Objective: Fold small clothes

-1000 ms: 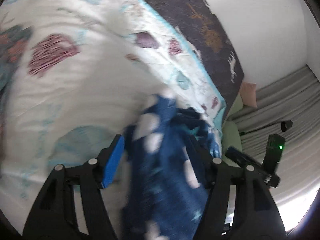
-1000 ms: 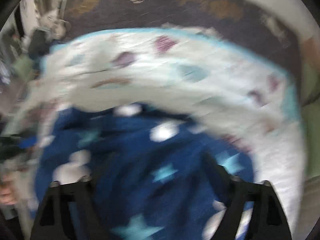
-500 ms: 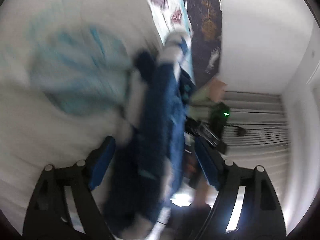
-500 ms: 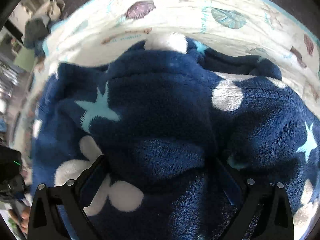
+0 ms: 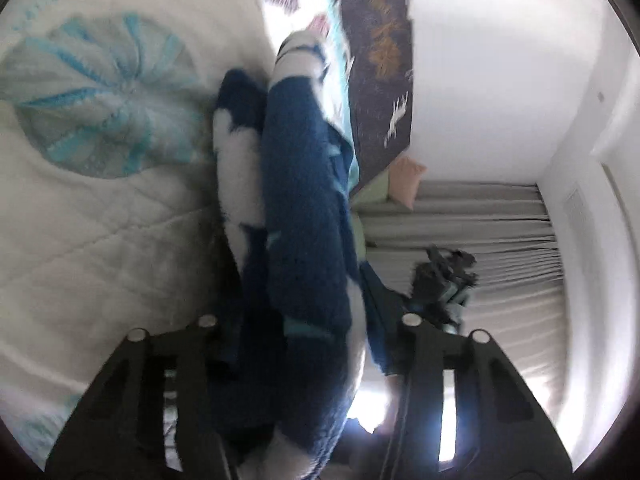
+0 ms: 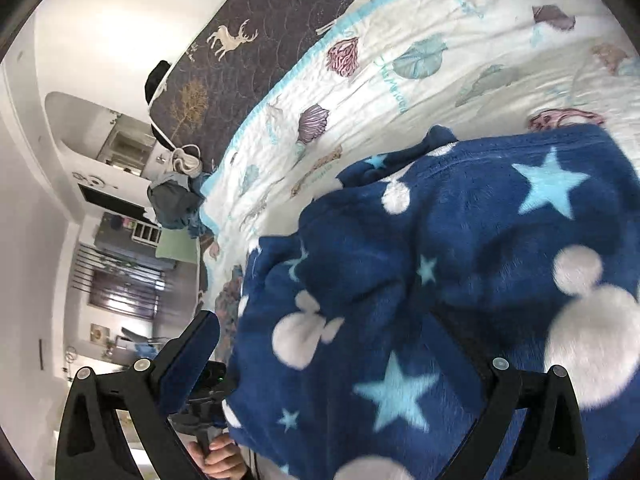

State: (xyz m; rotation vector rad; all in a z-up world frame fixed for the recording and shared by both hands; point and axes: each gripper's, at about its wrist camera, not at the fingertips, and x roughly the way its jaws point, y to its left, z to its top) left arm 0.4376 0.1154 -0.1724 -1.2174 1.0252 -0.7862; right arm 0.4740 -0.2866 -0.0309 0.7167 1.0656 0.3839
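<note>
A dark blue fleece garment (image 6: 460, 280) with white mouse heads and pale blue stars lies bunched on the shell-print quilt (image 6: 440, 80). My right gripper (image 6: 332, 360) has its jaws wide apart; the fleece drapes over the right finger and the left finger (image 6: 192, 352) is bare. In the left wrist view the same fleece (image 5: 300, 220) hangs in folds between the fingers of my left gripper (image 5: 308, 320), which stand wide apart. Its fingertips are hidden by the cloth.
The quilt (image 5: 100, 200) covers the bed, with a dark deer-print blanket (image 6: 240, 40) along its far edge. Grey curtains (image 5: 480, 260) and a pink cushion (image 5: 408, 176) are beyond the bed. The other handle and a hand (image 6: 216, 460) show at lower left.
Both grippers have swung and rolled sideways with the fleece. The garment now hangs edge-on between the left fingers, and the right view has tilted to show the room.
</note>
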